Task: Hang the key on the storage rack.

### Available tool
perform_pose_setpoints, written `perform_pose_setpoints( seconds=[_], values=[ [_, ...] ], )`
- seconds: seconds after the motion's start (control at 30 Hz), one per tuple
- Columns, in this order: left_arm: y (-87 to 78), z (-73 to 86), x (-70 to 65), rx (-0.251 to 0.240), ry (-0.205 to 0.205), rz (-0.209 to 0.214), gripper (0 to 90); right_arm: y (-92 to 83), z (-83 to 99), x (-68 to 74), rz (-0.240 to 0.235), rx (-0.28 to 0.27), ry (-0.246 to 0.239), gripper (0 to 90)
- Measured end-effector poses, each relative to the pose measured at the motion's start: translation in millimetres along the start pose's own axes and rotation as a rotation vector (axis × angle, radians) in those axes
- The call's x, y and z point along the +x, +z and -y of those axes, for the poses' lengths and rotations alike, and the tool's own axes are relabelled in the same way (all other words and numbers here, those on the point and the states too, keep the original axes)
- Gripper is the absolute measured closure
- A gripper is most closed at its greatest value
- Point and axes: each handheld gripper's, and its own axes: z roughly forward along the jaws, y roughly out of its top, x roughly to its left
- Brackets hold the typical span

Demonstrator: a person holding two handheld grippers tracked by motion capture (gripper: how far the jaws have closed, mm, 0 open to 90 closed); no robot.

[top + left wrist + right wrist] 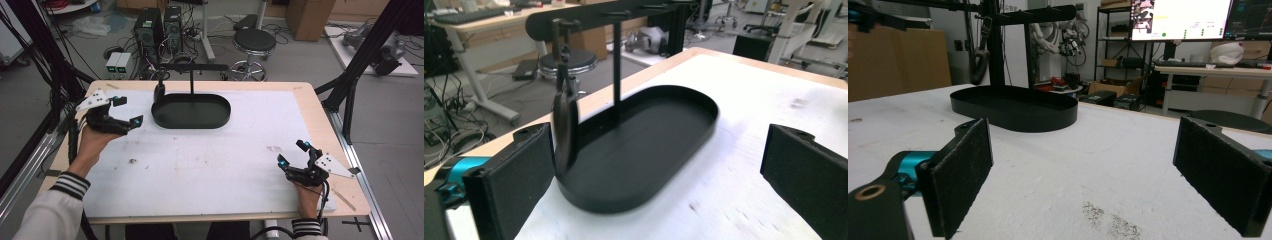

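Where white mat (pixel 210 160) covers table: black tray (pixel 191 111), stool (pixel 254 41) behind.

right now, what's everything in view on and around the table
stand: one, black, oval tray base, upright post, top bar; far middle of the table
hanging object: one, dark, hangs from the bar's end, over the tray's edge
mat: one, white, stained, covers the table
table: one, light wood
stool: one, black seat, floor beyond the table
computer towers: two, black, floor beyond
left gripper: black, fingers open, near the stand
right gripper: black, fingers open, near right edge
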Motion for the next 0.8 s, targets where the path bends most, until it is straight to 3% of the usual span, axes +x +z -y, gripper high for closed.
perform_pose_setpoints(
  seconds=[0.07, 0.2, 0.27, 0.3, 0.4, 0.47, 0.53, 0.6, 0.7, 0.8],
  values=[
    [-19.9, 12.4, -12.0, -0.037, 0.014, -0.008, 1.7, 0.3, -0.1, -0.2, 0.003, -0.004, -0.006, 8.1],
    [-35.4, 25.4, -24.3, -0.064, 0.016, -0.007, 1.7, 0.3, 0.0, -0.3, 0.003, -0.003, -0.005, 8.1],
    [-49.6, 45.9, -39.4, -0.088, 0.024, -0.006, 1.7, 0.5, 0.0, -0.3, 0.001, -0.006, -0.011, 8.1],
    [-49.6, 45.9, -39.4, -0.088, 0.024, -0.006, 1.7, 0.5, 0.0, -0.3, 0.001, -0.006, -0.011, 8.1],
    [-58.9, 65.4, -49.7, -0.098, 0.039, -0.014, 1.7, 0.4, 0.0, -0.3, 0.002, -0.004, -0.008, 8.1],
    [-65.7, 79.6, -56.2, -0.137, 0.044, -0.02, 1.7, 0.7, 0.0, -0.3, 0.001, -0.006, -0.011, 8.1],
    [-67.3, 82.9, -57.1, -0.138, 0.054, -0.024, 1.7, 0.7, 0.0, -0.3, 0.001, -0.006, -0.011, 8.1],
    [-69.2, 88.0, -57.9, -0.157, 0.034, -0.022, 1.7, 0.5, -0.1, -0.2, 0.003, -0.004, -0.011, 8.1],
    [-71.7, 101.2, -60.7, -0.234, 0.017, -0.06, 1.7, 0.4, -0.1, -0.2, 0.004, -0.002, -0.014, 8.1],
    [-70.2, 119.6, -58.0, -0.214, -0.008, -0.07, 1.8, 0.4, -0.1, -0.1, 0.004, -0.002, -0.015, 8.1]
  ],
)
